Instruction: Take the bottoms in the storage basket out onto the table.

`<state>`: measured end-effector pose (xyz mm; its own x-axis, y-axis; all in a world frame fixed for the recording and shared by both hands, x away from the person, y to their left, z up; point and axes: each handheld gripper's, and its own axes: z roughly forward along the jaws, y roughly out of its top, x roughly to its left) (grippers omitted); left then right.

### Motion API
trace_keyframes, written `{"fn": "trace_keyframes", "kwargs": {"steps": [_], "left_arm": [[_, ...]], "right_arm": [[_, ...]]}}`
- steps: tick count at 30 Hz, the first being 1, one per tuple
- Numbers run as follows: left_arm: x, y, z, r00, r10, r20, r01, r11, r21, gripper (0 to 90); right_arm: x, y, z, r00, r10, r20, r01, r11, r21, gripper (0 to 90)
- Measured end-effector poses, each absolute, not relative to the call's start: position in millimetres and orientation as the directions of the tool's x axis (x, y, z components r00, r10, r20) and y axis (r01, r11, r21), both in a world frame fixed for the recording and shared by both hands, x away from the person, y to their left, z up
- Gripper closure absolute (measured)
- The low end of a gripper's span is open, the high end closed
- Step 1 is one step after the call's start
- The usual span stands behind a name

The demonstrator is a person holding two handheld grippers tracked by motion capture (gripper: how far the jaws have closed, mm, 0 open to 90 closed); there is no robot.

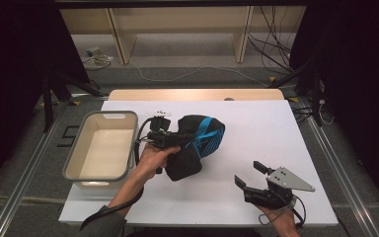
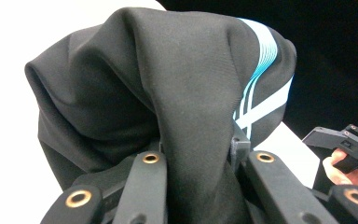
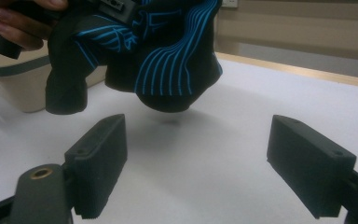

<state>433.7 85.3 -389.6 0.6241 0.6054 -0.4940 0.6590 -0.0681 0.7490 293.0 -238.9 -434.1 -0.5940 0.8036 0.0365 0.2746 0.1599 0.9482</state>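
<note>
So the left claw (image 1: 170, 139) is clamping a fold of the black garment with blue stripes (image 1: 197, 143) and holding it bunched up just above the white tabletop (image 1: 256, 123), right beside the beige bin (image 1: 101, 145). Looks like the pickup part is done and the drop into the bin isn't (the bin is sitting there with nothing in it). The right claw (image 1: 249, 175) is hanging back near the front edge, jaws spread wide and gripping nothing.
</note>
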Motion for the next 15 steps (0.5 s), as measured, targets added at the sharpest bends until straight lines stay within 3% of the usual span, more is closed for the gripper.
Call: {"fn": "trace_keyframes", "kwargs": {"steps": [15], "left_arm": [[440.4, 73.8, -399.8, 0.61, 0.607, -0.509, 0.673, -0.059, 0.737, 75.3]], "right_arm": [[293.2, -238.9, -434.3, -0.592, 0.805, 0.037, 0.276, 0.159, 0.948, 21.0]]}}
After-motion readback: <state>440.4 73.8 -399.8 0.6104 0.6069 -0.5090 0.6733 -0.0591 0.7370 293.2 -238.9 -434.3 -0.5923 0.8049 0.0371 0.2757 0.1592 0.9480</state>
